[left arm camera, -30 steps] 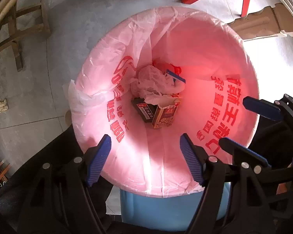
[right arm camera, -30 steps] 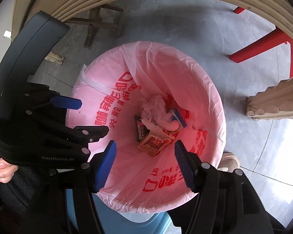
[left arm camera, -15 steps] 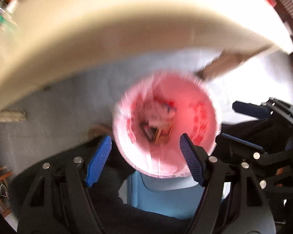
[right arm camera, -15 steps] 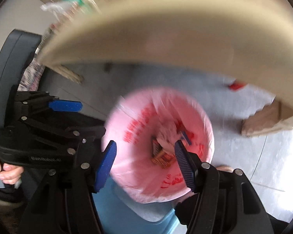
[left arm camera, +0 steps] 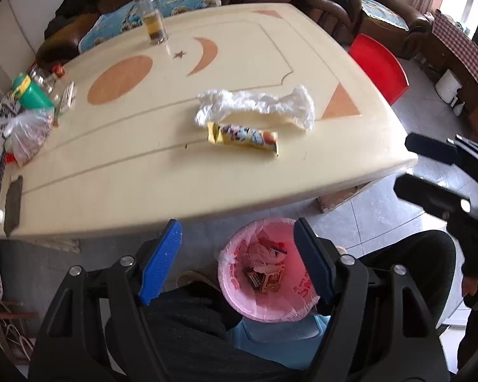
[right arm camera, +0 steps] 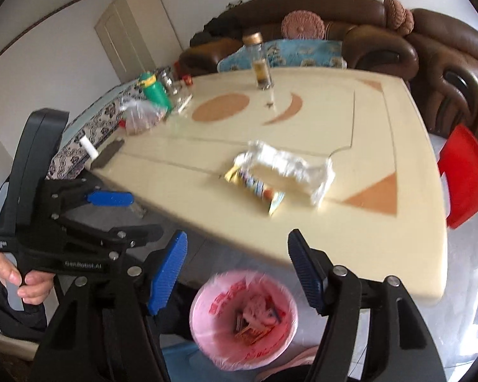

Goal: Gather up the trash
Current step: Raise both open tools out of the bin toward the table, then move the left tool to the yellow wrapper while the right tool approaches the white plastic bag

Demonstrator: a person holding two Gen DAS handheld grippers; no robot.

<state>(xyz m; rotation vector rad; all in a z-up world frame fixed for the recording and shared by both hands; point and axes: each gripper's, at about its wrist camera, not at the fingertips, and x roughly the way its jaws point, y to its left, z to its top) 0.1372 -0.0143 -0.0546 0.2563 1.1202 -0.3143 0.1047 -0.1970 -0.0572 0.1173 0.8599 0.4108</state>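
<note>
A crumpled clear plastic bag (left arm camera: 258, 103) (right arm camera: 290, 165) and a yellow snack wrapper (left arm camera: 243, 137) (right arm camera: 258, 187) lie together on the cream table (left arm camera: 143, 172) (right arm camera: 366, 242). A bin with a pink liner (left arm camera: 296, 305) (right arm camera: 207, 328) stands on the floor by the table's near edge, holding boxes and crumpled trash. My left gripper (left arm camera: 239, 264) is open and empty above the bin. My right gripper (right arm camera: 237, 270) is open and empty, also above the bin. The left gripper shows at the left of the right wrist view (right arm camera: 111, 199), the right gripper at the right of the left wrist view (left arm camera: 430, 165).
A glass jar (left arm camera: 153, 22) stands at the table's far side. A green bottle (left arm camera: 32, 92), a filled plastic bag (left arm camera: 25, 137) and a dark phone-like slab (left arm camera: 12, 203) sit at the left end. A red chair (left arm camera: 379, 67) and brown sofas (right arm camera: 398, 41) lie beyond.
Both grippers have lifted up and back from just over the bin's mouth. The view has tilted up, so the tabletop and its trash have come into sight. Both stay open.
</note>
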